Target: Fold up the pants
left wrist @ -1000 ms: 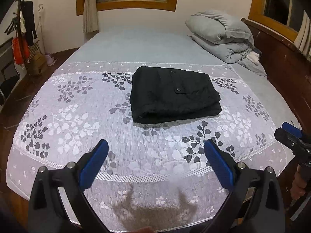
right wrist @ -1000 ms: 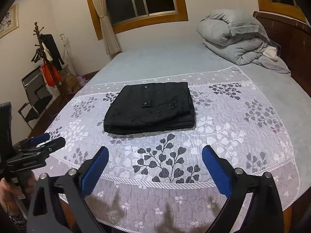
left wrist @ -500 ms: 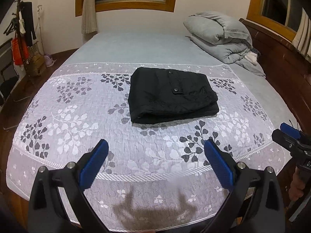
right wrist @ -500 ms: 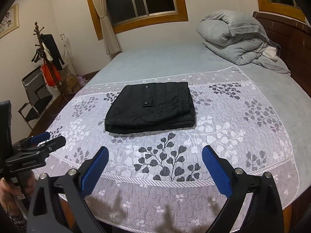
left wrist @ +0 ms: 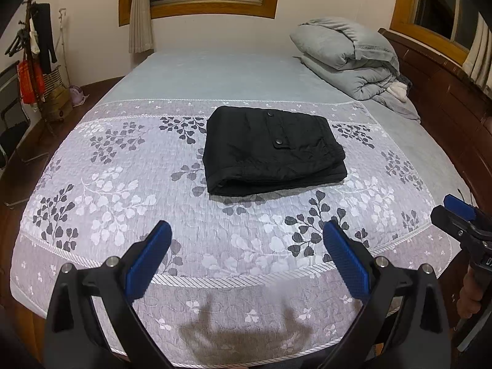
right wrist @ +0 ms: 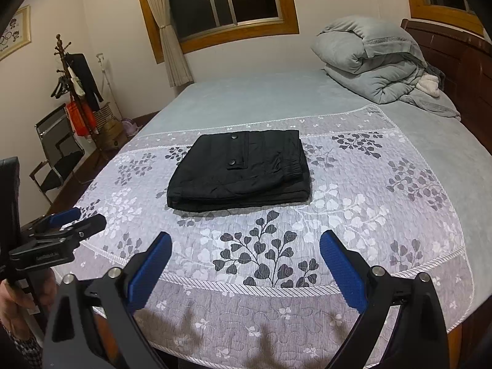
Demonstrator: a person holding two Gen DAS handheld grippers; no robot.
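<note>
While both are held above the near edge of the bed, the left claw (left wrist: 246, 240) and the right claw (right wrist: 246, 250) are spread wide, and nothing is gripped between their blue pads (left wrist: 344, 259). In each wrist view the fingers frame a stretch of the leaf-patterned bedspread (left wrist: 123, 190), on which the claw shadows are cast near the bed's edge.

The black pants (left wrist: 272, 150) are seen further out, well apart from both claws and straight ahead of them, lying as a folded, roughly rectangular stack in the middle of the bedspread. Two snap buttons are visible on the top layer, and the stacked layers are shown along the near side. From the left claw the pants are seen slightly to the right of centre; from the right claw (left wrist: 461, 215) they lie slightly to the left.

The left claw is visible at the left edge of the right wrist view, held in a hand (right wrist: 12, 301). Beyond the pants, a grey folded duvet (left wrist: 347, 58) is set at the far right of the bed by the wooden headboard (right wrist: 461, 61). A coat rack (right wrist: 77, 92) and a chair (right wrist: 55, 153) stand on the floor to the left.
</note>
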